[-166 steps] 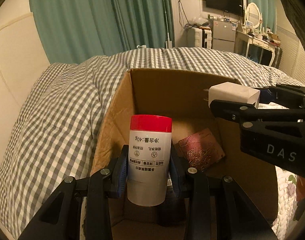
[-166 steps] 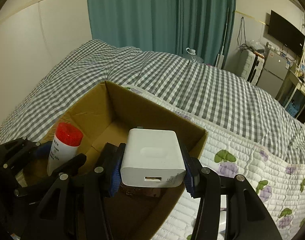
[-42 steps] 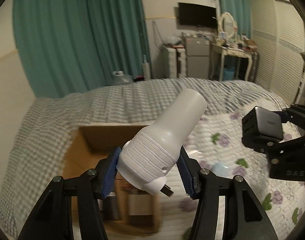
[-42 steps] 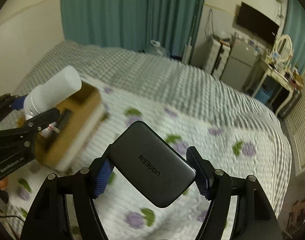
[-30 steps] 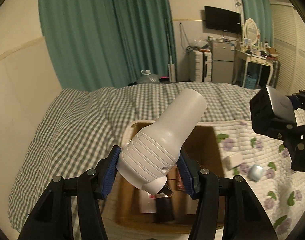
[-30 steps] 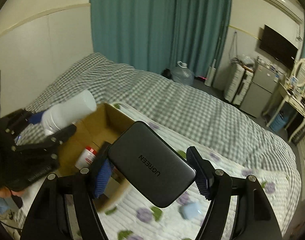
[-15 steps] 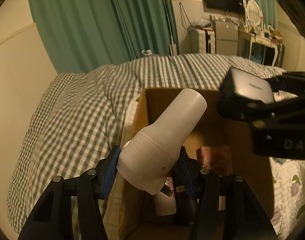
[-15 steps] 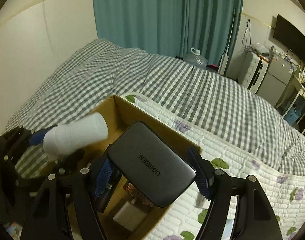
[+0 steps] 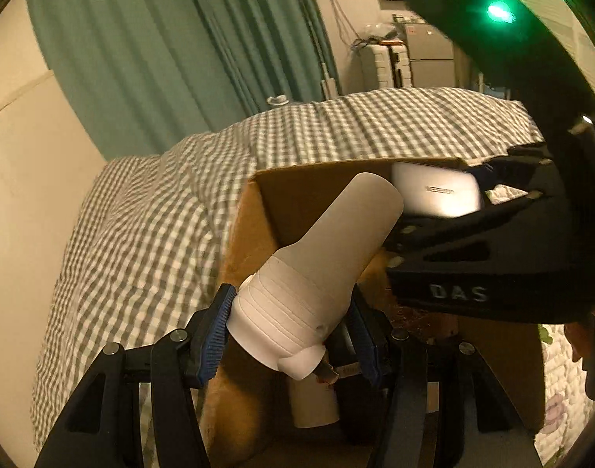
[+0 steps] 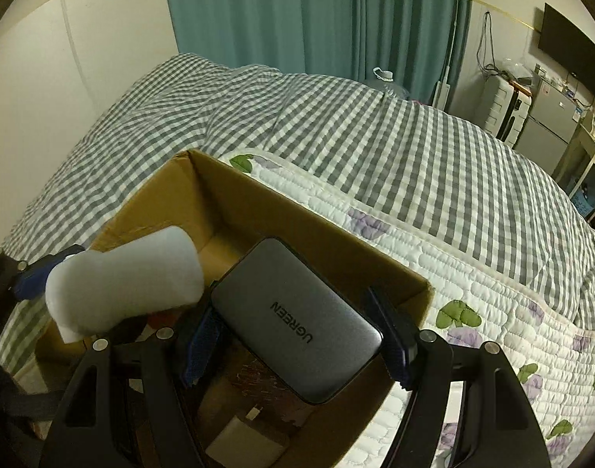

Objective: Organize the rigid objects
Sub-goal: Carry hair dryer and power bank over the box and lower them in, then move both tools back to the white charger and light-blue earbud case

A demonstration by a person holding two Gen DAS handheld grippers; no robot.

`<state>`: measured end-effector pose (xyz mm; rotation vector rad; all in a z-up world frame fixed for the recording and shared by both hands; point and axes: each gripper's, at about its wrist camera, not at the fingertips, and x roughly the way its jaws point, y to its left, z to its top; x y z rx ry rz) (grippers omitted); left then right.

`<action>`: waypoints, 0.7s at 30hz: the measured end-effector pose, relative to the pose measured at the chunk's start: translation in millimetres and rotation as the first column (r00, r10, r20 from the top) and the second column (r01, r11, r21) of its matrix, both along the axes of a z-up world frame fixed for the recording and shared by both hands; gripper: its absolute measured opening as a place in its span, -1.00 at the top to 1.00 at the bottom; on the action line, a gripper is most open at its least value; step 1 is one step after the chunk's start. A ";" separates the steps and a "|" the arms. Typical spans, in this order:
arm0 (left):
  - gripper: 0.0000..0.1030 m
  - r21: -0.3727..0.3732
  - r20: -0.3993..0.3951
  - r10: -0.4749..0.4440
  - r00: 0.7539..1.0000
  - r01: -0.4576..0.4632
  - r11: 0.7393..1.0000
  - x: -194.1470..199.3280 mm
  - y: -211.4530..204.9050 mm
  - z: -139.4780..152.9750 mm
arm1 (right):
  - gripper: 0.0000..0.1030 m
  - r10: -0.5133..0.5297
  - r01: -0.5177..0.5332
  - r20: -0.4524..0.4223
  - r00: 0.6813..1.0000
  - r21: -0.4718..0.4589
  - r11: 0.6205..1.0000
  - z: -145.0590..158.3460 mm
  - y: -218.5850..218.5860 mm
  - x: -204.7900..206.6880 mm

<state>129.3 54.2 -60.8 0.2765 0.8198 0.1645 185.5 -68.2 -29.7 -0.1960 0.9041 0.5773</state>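
My left gripper [image 9: 293, 331] is shut on a white flask-shaped plastic device [image 9: 324, 265] and holds it tilted over the near left part of an open cardboard box [image 9: 305, 191]. My right gripper [image 10: 297, 335] is shut on a grey UGREEN power bank [image 10: 297, 319] and holds it over the same box [image 10: 309, 210]. The white device also shows in the right wrist view [image 10: 125, 277], at the left. The right gripper and power bank [image 9: 437, 195] show in the left wrist view at the right.
Inside the box lie a white charger [image 10: 246, 444], a dark red embossed item [image 10: 258, 382] and a white bottle [image 9: 313, 401]. The box sits on a bed with a grey checked duvet [image 10: 336, 117] and a floral quilt [image 10: 512, 312]. Teal curtains [image 10: 317, 11] hang behind.
Both grippers have come lower and closer over the box, each with its object still held. The right gripper now sits right next to the left one.
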 end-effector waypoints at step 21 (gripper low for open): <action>-0.35 -0.095 0.061 0.066 0.996 -0.060 0.994 -26.8 -3.2 49.9 | -0.86 -0.085 0.074 0.188 0.979 0.067 0.995 88.9 -60.0 -39.0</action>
